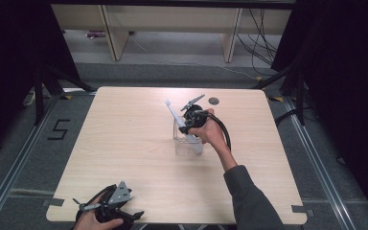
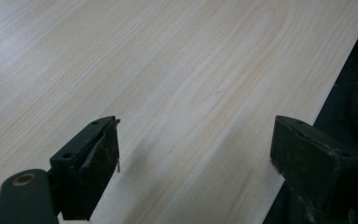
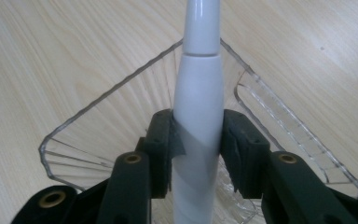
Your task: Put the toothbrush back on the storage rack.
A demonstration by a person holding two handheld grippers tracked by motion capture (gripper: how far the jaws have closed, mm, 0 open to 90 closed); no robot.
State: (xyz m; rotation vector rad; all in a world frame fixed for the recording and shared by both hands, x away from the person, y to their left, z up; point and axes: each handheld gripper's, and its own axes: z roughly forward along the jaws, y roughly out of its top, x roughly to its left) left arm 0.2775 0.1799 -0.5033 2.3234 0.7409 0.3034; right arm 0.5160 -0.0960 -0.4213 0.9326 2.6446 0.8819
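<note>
Right gripper view: the jaws of the right gripper (image 3: 196, 140) are seen closed against both sides of a white toothbrush handle (image 3: 198, 93); contact at the pads is judged light.
Grip state, right: the handle is held between the pads, with its lower part inside a clear plastic holder (image 3: 98, 126).
Grip state, left: the left gripper (image 2: 196, 154) is seen with its jaws wide apart and nothing between them, above bare wood.
Toothbrush position: in the high view the toothbrush (image 1: 175, 115) is seen tilted, its upper end leaning toward the far left corner of the table (image 1: 124, 158), its lower end in the holder (image 1: 186, 141).
Holder position: near the middle of the table, slightly toward the right edge, well apart from the left gripper (image 1: 108, 206) at the near edge.
Risk, slip: with a light grip, the smooth rounded handle could slide or turn between the pads.
Risk, tipping: the holder is judged light; a sideways push from the tilted handle against its wall could tip or drag it.
Risk, no bracing: the holder is not steadied by the left gripper, so any drag is unopposed.
Risk, collision: the right gripper (image 1: 190, 122) is close to the holder rim; a downward move could strike it.
</note>
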